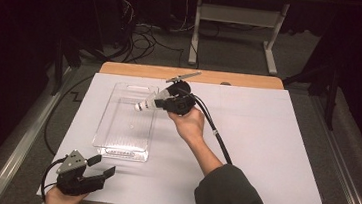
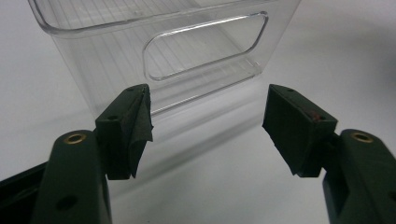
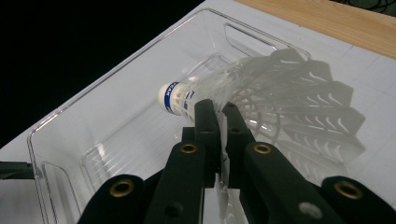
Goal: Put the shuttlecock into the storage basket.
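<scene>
A white feather shuttlecock (image 1: 147, 103) (image 3: 261, 98) with a blue band at its cork is held above the right rim of a clear plastic tray (image 1: 126, 122) (image 3: 93, 121) (image 2: 116, 28). My right gripper (image 1: 167, 102) (image 3: 223, 112) is shut on the shuttlecock's feather skirt, with the cork pointing left over the tray. My left gripper (image 1: 101, 166) (image 2: 205, 126) rests at the table's near left corner, just in front of the tray's near end, its jaws wide open with nothing between them.
A white sheet (image 1: 264, 150) covers the wooden table (image 1: 251, 80), with bare room to the right of the tray. Cables and a desk frame (image 1: 237, 17) lie on the floor behind. The right gripper's black cable (image 1: 216, 133) trails along the forearm.
</scene>
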`<state>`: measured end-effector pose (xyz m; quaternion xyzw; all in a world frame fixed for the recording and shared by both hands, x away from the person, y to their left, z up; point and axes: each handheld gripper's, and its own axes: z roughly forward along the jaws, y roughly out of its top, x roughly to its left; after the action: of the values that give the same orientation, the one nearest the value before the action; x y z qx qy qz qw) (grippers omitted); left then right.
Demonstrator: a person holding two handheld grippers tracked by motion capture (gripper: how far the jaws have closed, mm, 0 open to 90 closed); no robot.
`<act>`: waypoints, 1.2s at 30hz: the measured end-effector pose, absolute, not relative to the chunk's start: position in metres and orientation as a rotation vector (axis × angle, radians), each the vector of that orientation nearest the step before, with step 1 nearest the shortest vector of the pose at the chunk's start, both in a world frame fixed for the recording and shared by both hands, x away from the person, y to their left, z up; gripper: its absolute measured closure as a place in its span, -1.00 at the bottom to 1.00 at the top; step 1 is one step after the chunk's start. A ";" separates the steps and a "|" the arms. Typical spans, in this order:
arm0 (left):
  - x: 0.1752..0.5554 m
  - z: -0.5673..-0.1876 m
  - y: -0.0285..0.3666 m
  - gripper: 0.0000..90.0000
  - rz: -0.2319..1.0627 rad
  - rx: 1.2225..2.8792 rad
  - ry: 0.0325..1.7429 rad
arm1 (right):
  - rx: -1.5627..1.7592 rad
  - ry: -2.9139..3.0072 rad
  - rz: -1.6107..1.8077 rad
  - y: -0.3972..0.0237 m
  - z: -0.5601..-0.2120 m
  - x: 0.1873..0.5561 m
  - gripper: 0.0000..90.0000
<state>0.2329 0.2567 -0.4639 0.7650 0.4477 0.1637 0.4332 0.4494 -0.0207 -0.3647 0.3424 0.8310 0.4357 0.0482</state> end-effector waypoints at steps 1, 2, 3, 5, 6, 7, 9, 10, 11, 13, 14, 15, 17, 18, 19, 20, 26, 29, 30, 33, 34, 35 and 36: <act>0.233 -0.464 0.256 -0.26 0.408 1.905 1.115 | 1.041 2.534 1.328 -0.019 -0.365 0.450 0.98; 0.233 -0.464 0.256 -0.26 0.410 1.907 1.113 | 1.033 2.533 1.325 -0.018 -0.365 0.451 0.98; 0.233 -0.464 0.256 -0.26 0.410 1.908 1.111 | 1.040 2.531 1.323 -0.016 -0.366 0.451 0.98; 0.233 -0.464 0.255 -0.26 0.407 1.909 1.110 | 1.045 2.529 1.323 -0.014 -0.368 0.453 0.98; 0.233 -0.464 0.255 -0.26 0.405 1.909 1.110 | 1.050 2.527 1.316 -0.013 -0.369 0.454 0.98; 0.233 -0.464 0.255 -0.26 0.404 1.910 1.109 | 1.053 2.528 1.313 -0.013 -0.370 0.455 0.98; 0.233 -0.464 0.255 -0.26 0.407 1.908 1.111 | 1.060 2.525 1.314 -0.011 -0.371 0.457 0.98; 0.234 -0.464 0.255 -0.26 0.408 1.905 1.113 | 1.056 2.527 1.312 -0.010 -0.372 0.458 0.98; 0.234 -0.464 0.256 -0.26 0.406 1.905 1.114 | 1.051 2.529 1.310 -0.008 -0.372 0.459 0.98; 0.234 -0.464 0.256 -0.26 0.407 1.905 1.115 | 1.050 2.535 1.303 -0.005 -0.373 0.461 0.98; 0.234 -0.464 0.256 -0.26 0.407 1.906 1.114 | 1.048 2.536 1.300 -0.004 -0.373 0.461 0.98; 0.234 -0.464 0.255 -0.26 0.406 1.906 1.113 | 1.046 2.536 1.297 -0.002 -0.373 0.462 0.98; 0.234 -0.464 0.255 -0.26 0.404 1.906 1.113 | 1.045 2.538 1.293 0.000 -0.373 0.463 0.98; 0.234 -0.464 0.255 -0.26 0.408 1.906 1.112 | 1.045 2.537 1.295 0.001 -0.373 0.463 0.98; 0.234 -0.464 0.255 -0.26 0.407 1.908 1.112 | 1.045 2.538 1.295 0.003 -0.373 0.464 0.98; 0.233 -0.464 0.255 -0.26 0.409 1.908 1.111 | 1.045 2.539 1.294 0.004 -0.374 0.464 0.98; 0.233 -0.464 0.255 -0.26 0.405 1.906 1.111 | 1.048 2.546 1.267 0.015 -0.378 0.468 0.98; 0.233 -0.464 0.256 -0.26 0.404 1.905 1.111 | 1.039 2.542 1.264 0.021 -0.380 0.470 0.98; 0.233 -0.464 0.256 -0.26 0.406 1.903 1.111 | 1.046 2.540 1.262 0.023 -0.381 0.469 0.98; 0.233 -0.464 0.256 -0.26 0.404 1.902 1.111 | 1.028 2.538 1.253 0.030 -0.382 0.471 0.98; 0.233 -0.464 0.256 -0.26 0.403 1.902 1.110 | 1.037 2.539 1.247 0.032 -0.382 0.471 0.98; 0.233 -0.464 0.256 -0.26 0.402 1.902 1.109 | 1.033 2.541 1.240 0.035 -0.382 0.472 0.97; 0.233 -0.464 0.256 -0.26 0.403 1.902 1.109 | 1.027 2.543 1.236 0.037 -0.383 0.473 0.97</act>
<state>0.2333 0.2558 -0.4637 0.7645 0.4457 0.1618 0.4367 0.4729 0.0366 -0.3832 0.3405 0.8435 0.4100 0.0667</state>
